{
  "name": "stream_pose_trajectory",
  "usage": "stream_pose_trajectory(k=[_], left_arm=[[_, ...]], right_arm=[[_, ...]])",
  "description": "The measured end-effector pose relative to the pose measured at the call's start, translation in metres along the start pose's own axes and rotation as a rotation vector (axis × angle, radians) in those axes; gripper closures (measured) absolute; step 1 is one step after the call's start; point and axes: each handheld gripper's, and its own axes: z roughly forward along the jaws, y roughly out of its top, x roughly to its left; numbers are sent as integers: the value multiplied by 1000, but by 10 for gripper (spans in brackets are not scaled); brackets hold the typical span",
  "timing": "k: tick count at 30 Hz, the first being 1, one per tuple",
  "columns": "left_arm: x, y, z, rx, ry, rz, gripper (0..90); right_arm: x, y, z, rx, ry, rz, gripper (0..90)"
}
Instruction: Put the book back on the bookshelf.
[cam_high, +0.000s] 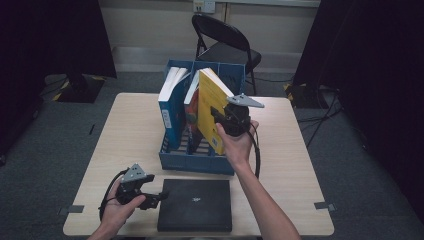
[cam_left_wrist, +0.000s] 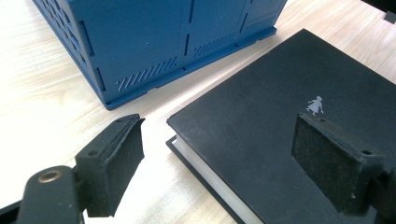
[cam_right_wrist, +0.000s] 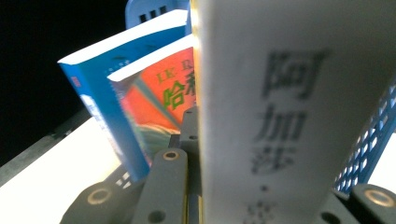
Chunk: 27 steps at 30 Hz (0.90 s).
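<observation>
A blue slotted book rack (cam_high: 196, 162) stands mid-table, holding a blue book (cam_high: 171, 107) and an orange book (cam_high: 191, 117) upright. My right gripper (cam_high: 218, 120) is shut on a yellow book (cam_high: 209, 100), held upright and slightly tilted over the rack's right slot. In the right gripper view its pale spine (cam_right_wrist: 289, 93) sits between the jaws of the right gripper (cam_right_wrist: 261, 205), with the blue book (cam_right_wrist: 98, 93) and orange book (cam_right_wrist: 159, 93) behind. A black book (cam_high: 196, 205) lies flat at the table's front. My left gripper (cam_high: 159, 196) is open at its left corner; the black book (cam_left_wrist: 261, 116) lies under the left gripper (cam_left_wrist: 224, 137).
The rack's front wall (cam_left_wrist: 154, 42) stands just beyond the black book's corner. A black folding chair (cam_high: 225, 40) stands behind the table's far edge. Bare wooden tabletop (cam_high: 130, 135) lies left of the rack and more at its right.
</observation>
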Motion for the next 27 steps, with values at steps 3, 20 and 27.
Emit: stream_pose_trajectory(k=[3,20,27], left_arm=[[1,-1,1,10,2,-1,163],[1,0,-2,2,5,3,166],[1,-1,-1,1,14,3,166]], right_arm=[[4,0,8,6,-25,-10,758],[4,3,39,12,-104,42,759],[2,4,50,5,-105,55,758]])
